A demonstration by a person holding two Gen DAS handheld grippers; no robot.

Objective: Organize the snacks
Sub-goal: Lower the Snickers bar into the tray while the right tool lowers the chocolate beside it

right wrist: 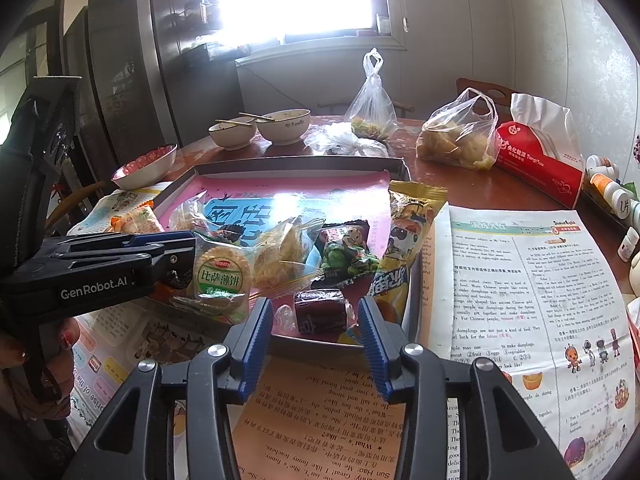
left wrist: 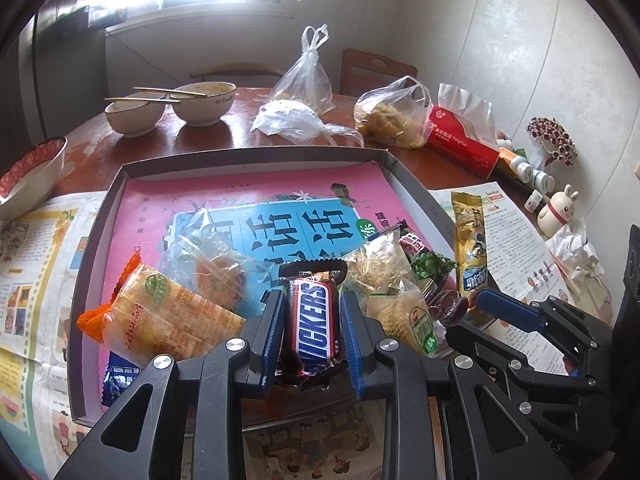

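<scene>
Along the near edge of the shallow box lid (left wrist: 248, 160) on the surface (left wrist: 100, 148), the snacks lie in a loose row. At its near left corner sits an orange biscuit packet (left wrist: 160, 316), with a clear-wrapped cake (left wrist: 216, 268) just behind it. The left tongs (left wrist: 312, 332) pinch a Snickers bar (left wrist: 316, 324) lengthwise, both blue pads (left wrist: 274, 332) pressing its wrapper. Right of them lie a round cracker pack (right wrist: 222, 276) and a green pea packet (right wrist: 348, 256). The right tongs (right wrist: 316, 344) stand spread (no pad touching) around a dark purple sweet (right wrist: 320, 310) at the near edge. A yellow snack bag (right wrist: 404, 236) leans over the lid's right edge.
</scene>
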